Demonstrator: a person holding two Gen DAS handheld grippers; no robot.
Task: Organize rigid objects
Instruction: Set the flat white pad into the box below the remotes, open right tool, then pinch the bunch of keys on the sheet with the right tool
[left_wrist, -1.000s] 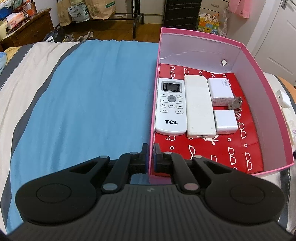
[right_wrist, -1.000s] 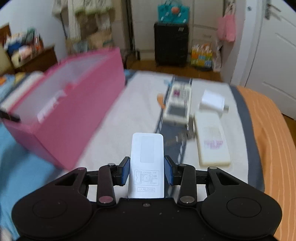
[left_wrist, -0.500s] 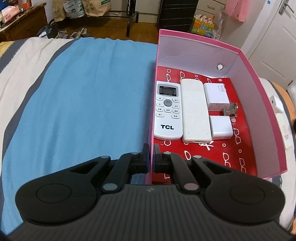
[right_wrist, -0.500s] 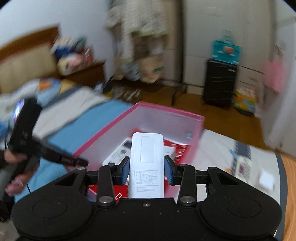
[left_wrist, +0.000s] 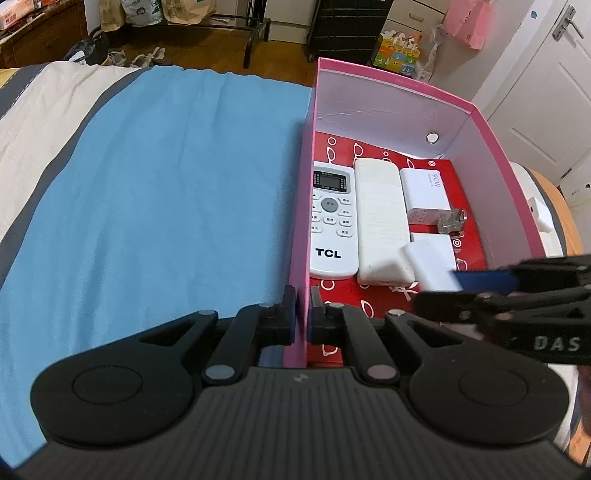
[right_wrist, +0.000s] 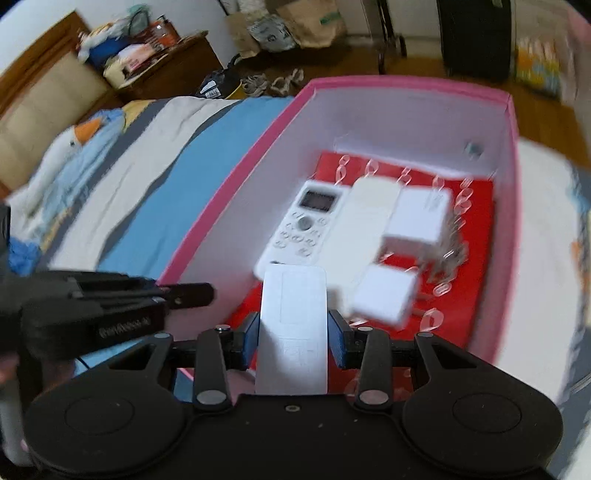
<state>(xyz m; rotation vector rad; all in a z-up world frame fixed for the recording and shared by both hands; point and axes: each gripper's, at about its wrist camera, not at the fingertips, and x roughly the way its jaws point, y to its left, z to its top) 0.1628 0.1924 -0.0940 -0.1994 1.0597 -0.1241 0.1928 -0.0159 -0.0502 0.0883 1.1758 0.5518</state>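
The left gripper (left_wrist: 303, 314) pinches the pink box's (left_wrist: 491, 147) near wall to steady it, lower centre of frame. The right gripper (right_wrist: 291, 341) clamps a white remote (right_wrist: 293, 332) above the box's red floor, ready for placing.

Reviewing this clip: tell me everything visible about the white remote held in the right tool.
The white remote is a flat, slim rectangle of smooth plastic, its blank back up, with a faint moulded outline of a battery cover. The right tool is shut on it, blue pads pressing its two long edges near the lower end, so most of it juts forward. It hangs above the near part of the pink box, over the red patterned floor, touching nothing else visible. The picture is blurred, so any print is unreadable.
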